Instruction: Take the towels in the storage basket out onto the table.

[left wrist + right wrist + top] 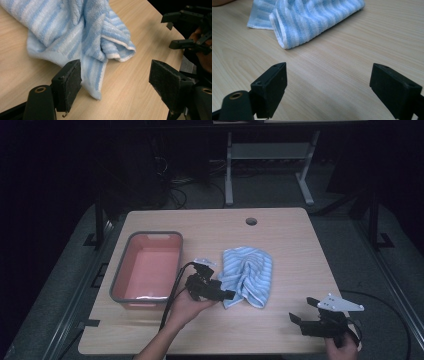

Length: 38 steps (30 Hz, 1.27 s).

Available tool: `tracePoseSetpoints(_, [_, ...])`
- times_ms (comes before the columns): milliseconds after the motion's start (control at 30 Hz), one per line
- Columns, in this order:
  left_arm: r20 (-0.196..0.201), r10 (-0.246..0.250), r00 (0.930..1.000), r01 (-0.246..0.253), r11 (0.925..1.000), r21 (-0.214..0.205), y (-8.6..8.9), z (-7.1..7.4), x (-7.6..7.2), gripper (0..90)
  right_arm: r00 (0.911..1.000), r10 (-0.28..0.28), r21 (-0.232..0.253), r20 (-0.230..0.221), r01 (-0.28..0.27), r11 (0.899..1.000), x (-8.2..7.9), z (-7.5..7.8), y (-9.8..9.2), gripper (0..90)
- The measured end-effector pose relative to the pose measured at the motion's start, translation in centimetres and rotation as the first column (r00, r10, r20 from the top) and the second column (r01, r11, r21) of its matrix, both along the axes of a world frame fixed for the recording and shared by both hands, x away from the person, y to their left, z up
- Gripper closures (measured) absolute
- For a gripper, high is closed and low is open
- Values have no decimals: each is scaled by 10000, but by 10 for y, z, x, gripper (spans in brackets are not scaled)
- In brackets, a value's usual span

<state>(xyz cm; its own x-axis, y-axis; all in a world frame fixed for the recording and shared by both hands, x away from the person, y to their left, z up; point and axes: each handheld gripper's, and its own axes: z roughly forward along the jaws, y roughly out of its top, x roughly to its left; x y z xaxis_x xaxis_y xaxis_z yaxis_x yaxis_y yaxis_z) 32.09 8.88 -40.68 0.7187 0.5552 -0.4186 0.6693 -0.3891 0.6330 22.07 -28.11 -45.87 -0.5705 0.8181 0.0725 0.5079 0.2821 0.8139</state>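
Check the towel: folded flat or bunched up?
Bunched up. The blue striped towel lies crumpled on the table, with raised ridges and loose overlapping folds; one corner trails out near the left gripper.

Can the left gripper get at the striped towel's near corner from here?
Probably yes. The left gripper stands open with the blue striped towel corner lying on bare table just inside its jaws, nothing between them.
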Motion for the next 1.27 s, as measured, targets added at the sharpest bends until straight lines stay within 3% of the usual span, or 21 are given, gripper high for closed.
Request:
tracePoseSetpoints(200, [-25, -147, 9999, 146, 9993, -337, 6, -5, -10, 263, 10000, 6, -8, 5, -6, 10000, 0, 0, 0, 137])
tracePoseSetpoints(533, [24, -139, 9999, 140, 9990, -424, 16, -9, -28, 261, 10000, 69, -23, -49, -69, 10000, -1, -1, 0, 138])
tracePoseSetpoints(700, [386, -256, 9989, 262, 9995, -148, 19, -12, -41, 261, 10000, 28, -68, -80, -29, 10000, -1, -1, -1, 137])
tracePoseSetpoints(967, [562, -176, 9983, 203, 9986, -484, 28, -16, -61, 261, 10000, 38, -120, -74, -39, 9999, -3, -1, 0, 138])
tracePoseSetpoints(1200, [1090, -361, 9934, 353, 9993, 97, 35, -26, -86, 251, 10000, 91, -153, -32, -92, 9998, -2, -2, 5, 137])
tracePoseSetpoints(1267, [1104, -329, 9933, 341, 9994, -90, 39, -31, -93, 252, 9998, 167, -204, -79, -169, 9996, -2, -3, 8, 138])
